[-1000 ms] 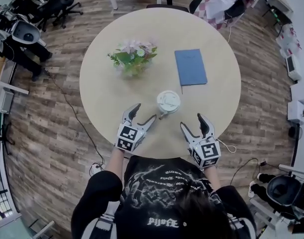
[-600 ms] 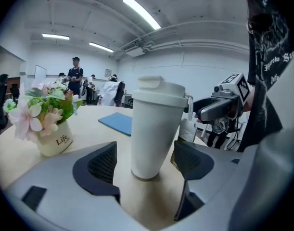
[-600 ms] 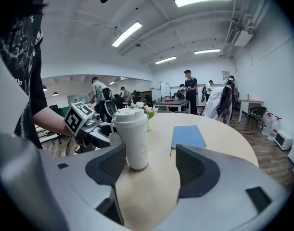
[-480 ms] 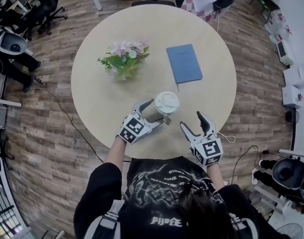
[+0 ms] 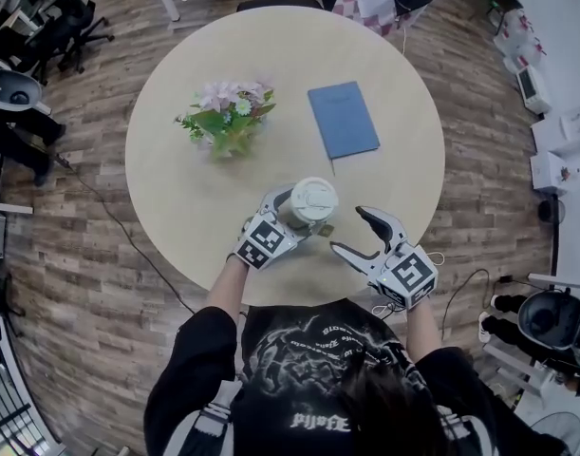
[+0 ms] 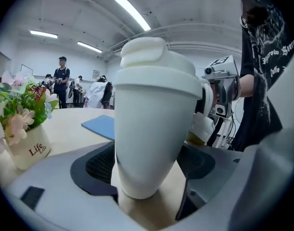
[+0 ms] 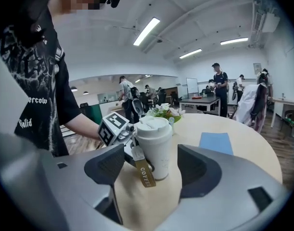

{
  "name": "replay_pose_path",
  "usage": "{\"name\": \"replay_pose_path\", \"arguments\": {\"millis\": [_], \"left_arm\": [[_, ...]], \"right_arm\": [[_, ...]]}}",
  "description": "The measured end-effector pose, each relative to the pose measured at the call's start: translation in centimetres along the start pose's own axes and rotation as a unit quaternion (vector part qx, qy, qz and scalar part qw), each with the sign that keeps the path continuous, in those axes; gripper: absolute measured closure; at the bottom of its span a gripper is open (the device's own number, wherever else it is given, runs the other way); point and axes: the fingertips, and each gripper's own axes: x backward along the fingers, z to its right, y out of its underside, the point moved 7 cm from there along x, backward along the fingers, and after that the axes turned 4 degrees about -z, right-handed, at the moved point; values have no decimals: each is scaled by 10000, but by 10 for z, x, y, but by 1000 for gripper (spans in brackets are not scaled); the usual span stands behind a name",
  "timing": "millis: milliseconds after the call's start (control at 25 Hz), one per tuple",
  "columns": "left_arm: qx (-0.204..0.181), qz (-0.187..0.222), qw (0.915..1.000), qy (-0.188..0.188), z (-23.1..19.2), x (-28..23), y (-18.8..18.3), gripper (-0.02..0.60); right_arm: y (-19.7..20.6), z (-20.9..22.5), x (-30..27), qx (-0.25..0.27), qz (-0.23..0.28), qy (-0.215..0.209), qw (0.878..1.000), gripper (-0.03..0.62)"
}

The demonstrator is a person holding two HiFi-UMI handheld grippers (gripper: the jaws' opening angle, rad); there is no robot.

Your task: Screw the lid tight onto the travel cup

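Round table [image 5: 176, 160] under us: near its edge closest to us stands the travel cup [image 6: 151, 143], lid [image 6: 151, 66] already seated. Our left gripper [image 6: 147, 177] has just been opening, jaws bracketing the cup without pressing; our right gripper [image 7: 151, 177] hangs open and empty. Tightening remains, we judge.

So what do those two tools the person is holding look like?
The left tool and the right tool are light grey, each with two curved jaws, dark ridged pads and a cube of black-and-white square markers. The person wears a black printed T-shirt.
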Motion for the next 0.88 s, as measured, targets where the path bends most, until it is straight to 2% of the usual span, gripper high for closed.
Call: {"name": "replay_pose_path", "arguments": {"millis": [160, 280, 360, 440, 480, 560, 680, 880], "left_arm": [[46, 9, 9999, 113, -3, -6, -1, 179], [-4, -82, 9998, 175, -4, -5, -3, 179], [-89, -149, 9996, 234, -4, -5, -2, 179], [-132, -169, 9994, 262, -4, -5, -2, 179], [-137, -173, 9994, 264, -4, -6, -2, 179], [-124, -183, 9994, 268, -5, -6, -1, 179], [-106, -183, 9994, 289, -4, -6, -1, 179], [-133, -230, 9992, 284, -4, -4, -3, 179]], "right_arm": [[-13, 5, 0, 549, -171, -342, 9978, 243], [-26, 13, -2, 1272, -321, -619, 9894, 243], [-37, 15, -4, 1455, -518, -760, 9851, 238], [-49, 19, -8, 1787, -770, -924, 9765, 223], [-55, 21, -11, 2070, -940, -1036, 9683, 211], [-67, 24, -17, 2718, -1339, -1315, 9439, 201], [-84, 21, -26, 3531, -1825, -1763, 9005, 201], [-100, 13, -47, 4727, -2560, -2289, 8115, 204]]}}
